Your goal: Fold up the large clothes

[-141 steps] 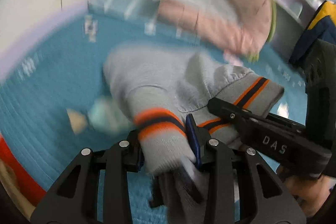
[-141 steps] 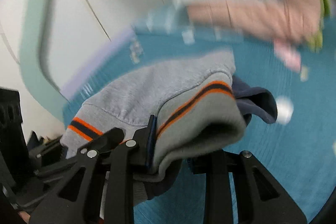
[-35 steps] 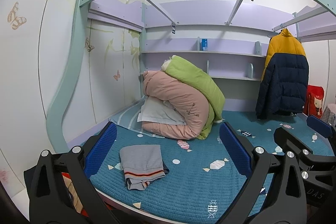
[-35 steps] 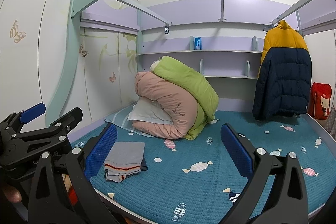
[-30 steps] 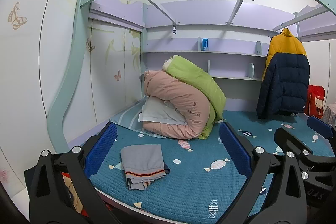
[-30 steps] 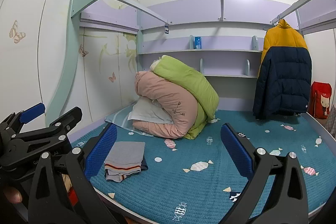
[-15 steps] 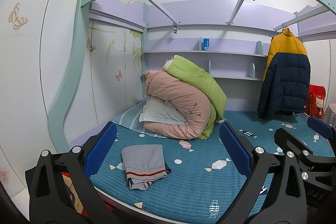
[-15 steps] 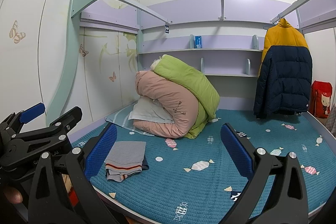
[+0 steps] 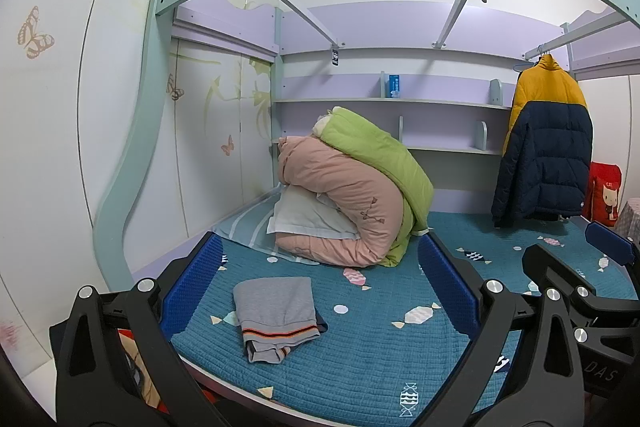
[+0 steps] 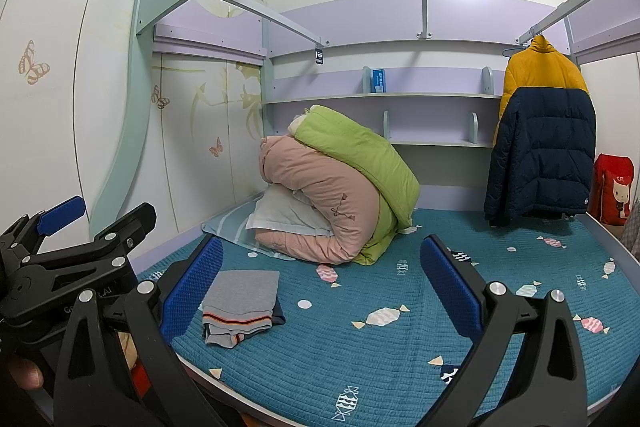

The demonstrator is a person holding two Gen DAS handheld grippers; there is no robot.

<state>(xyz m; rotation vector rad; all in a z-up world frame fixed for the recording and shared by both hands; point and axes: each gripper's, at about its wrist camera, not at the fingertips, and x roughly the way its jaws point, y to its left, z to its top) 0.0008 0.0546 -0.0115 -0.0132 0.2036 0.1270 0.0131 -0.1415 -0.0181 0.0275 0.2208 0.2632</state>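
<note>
Folded grey garment on the bed, both hand-held grippers back and empty.

We see the grey garment (image 9: 276,311) lying near the bed (image 9: 360,367) front edge, well short of the quilt roll (image 9: 348,211). Its striped hem faces us, long axis running toward the quilt. Our left hand-held gripper (image 9: 316,291) and right hand-held gripper (image 10: 320,287) hang wide apart, holding nothing; the left looks nearer.

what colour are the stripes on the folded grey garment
Orange and dark navy stripes, clearest in the left wrist view.

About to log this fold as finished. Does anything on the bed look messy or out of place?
Little stands out. The folded grey garment lies flat near the bed's front edge, but a dark layer pokes out at its right side.
</note>
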